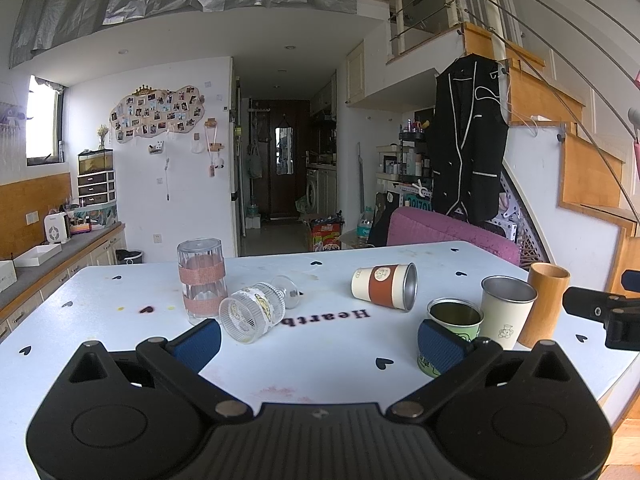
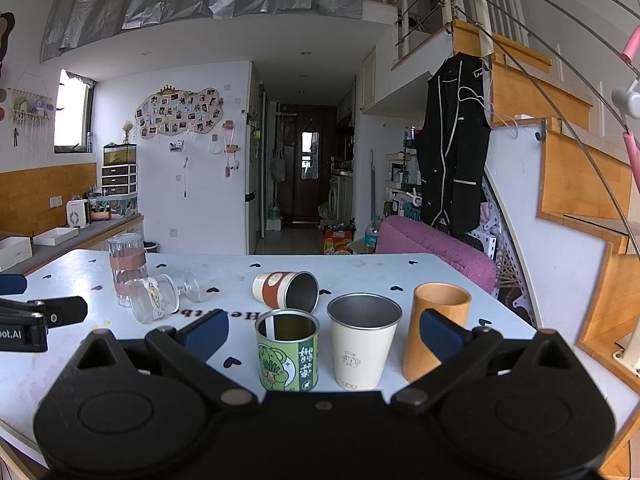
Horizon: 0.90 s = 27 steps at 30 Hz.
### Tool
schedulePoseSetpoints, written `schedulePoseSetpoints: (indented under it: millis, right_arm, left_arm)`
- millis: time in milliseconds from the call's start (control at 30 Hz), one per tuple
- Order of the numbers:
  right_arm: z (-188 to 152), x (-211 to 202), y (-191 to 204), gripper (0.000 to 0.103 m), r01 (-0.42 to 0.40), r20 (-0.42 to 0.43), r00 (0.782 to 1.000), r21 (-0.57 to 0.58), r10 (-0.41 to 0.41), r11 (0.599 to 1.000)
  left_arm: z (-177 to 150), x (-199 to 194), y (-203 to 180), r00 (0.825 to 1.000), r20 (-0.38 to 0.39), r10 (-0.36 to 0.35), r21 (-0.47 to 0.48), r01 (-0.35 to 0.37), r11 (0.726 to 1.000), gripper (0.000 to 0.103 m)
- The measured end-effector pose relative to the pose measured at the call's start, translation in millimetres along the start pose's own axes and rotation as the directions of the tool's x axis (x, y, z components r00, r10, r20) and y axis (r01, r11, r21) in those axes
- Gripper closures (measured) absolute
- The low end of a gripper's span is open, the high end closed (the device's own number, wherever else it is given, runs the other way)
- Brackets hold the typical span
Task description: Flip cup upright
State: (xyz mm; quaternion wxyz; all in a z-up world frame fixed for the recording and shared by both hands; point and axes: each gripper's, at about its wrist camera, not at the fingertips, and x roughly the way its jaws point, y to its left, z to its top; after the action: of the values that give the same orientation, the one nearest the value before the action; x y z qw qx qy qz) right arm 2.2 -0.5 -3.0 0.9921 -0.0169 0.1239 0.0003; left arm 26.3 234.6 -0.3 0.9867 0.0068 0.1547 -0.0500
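Observation:
A cream cup with a rust-red band lies on its side on the white table, its metal mouth facing right; it also shows in the right wrist view. A ribbed stemmed glass also lies on its side at the left, seen too in the right wrist view. My left gripper is open and empty, above the table in front of both. My right gripper is open and empty, with the upright green tin and cream cup between its fingers' line of sight.
A tall clear tumbler with brown bands stands upright at the left. A wooden cup stands upright at the right, near the table's right edge. A pink chair is behind the table. A counter runs along the left.

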Motion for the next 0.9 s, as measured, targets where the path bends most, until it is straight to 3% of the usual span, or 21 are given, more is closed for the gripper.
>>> schedulePoseSetpoints:
  millis: [667, 900]
  right_arm:
    - [1.4, 0.0, -1.9, 0.000, 0.000, 0.002, 1.000, -0.004, 0.000, 1.000]
    - [13.4, 19.3, 2.1, 0.000, -0.044, 0.030, 0.998, -0.079, 0.046, 0.996]
  left_arm:
    - [3.4, -0.6, 4.9, 1.000, -0.001, -0.001, 0.000, 0.001, 1.000, 0.000]
    - [-11.1, 7.8, -0.9, 1.000, -0.014, -0.005, -0.012, 0.004, 1.000, 0.000]
